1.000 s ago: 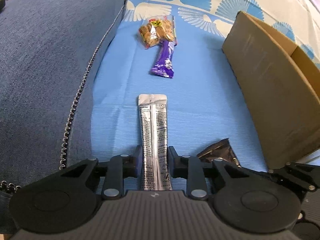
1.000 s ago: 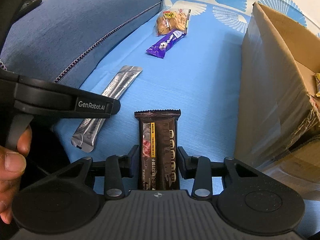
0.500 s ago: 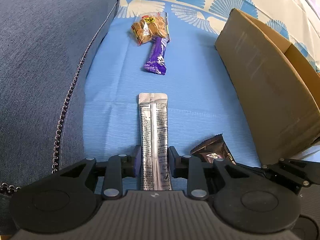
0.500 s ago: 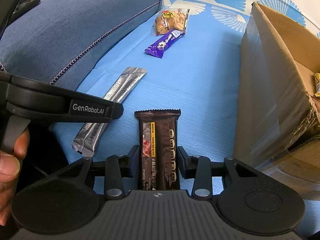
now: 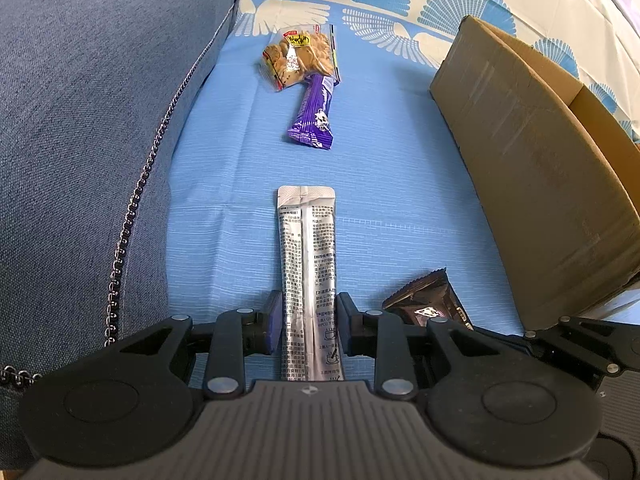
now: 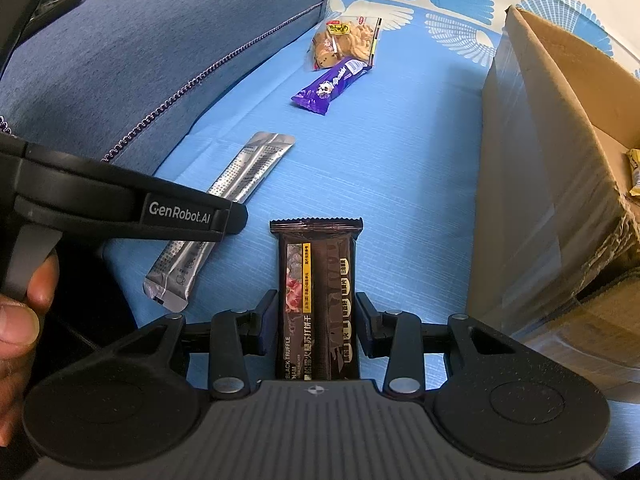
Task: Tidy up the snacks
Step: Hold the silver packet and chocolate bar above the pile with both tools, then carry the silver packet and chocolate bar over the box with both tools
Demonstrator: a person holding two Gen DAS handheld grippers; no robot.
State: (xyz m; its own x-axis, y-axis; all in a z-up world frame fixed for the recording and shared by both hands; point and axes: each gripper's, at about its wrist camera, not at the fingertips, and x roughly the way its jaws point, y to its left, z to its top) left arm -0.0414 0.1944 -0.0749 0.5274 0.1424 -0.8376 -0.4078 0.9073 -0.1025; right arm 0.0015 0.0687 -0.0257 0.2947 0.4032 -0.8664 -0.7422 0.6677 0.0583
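Two tools: each is clamped on its own packet, and neither has shifted over the last second, so we read this as a pause on the grasp, not a carry.
Left view, tool: the left tool point(image 5: 308, 320) is narrow, and its pads appear to press both long edges of the silver stick pack point(image 5: 306, 248), just as a second ago.
Left view, pack: it runs straight ahead from the jaws over the bed sheet point(image 5: 400, 168); we cannot tell whether it has come off the cloth.
Left view, waiting: the purple bar point(image 5: 314, 112) and the cookie bag point(image 5: 298, 60) lie touching at the far end, unmoved.
Right view, tool: the right tool point(image 6: 316, 320) is a little wider, closed on the dark cracker bar point(image 6: 316, 280), with the pads against its sides; that grip is unchanged too.
Right view, neighbours: a hand point(image 6: 20, 320) holds the other tool over the stick pack, whose near end juts past the sheet's edge.
Right view, box: the cardboard box point(image 6: 552, 168) stands open just to the right, with a yellow wrapper already inside.
Meaning: with both grips settled, two snacks look ready to lift toward the box – two more are left on the bed.
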